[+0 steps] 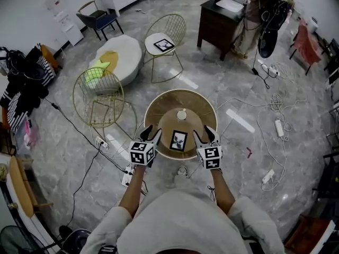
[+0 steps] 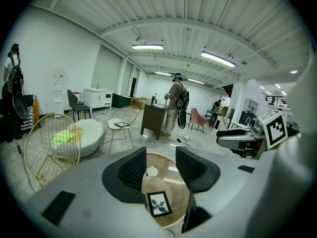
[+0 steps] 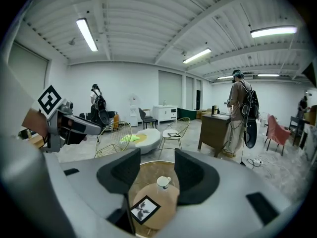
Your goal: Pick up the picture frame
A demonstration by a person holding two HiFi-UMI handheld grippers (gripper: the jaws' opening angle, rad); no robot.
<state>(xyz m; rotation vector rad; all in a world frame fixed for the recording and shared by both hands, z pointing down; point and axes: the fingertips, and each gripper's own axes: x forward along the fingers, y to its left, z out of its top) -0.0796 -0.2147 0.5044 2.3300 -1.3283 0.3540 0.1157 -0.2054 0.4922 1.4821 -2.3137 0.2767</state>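
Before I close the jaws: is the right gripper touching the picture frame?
Apart. The head view shows bare table between the right gripper and the picture frame; the right gripper view shows open, empty jaws.

I see the picture frame [image 1: 178, 140] lying flat on the round table [image 1: 197, 102], between my left gripper [image 1: 150, 134] and right gripper [image 1: 205, 136], jaws apart.
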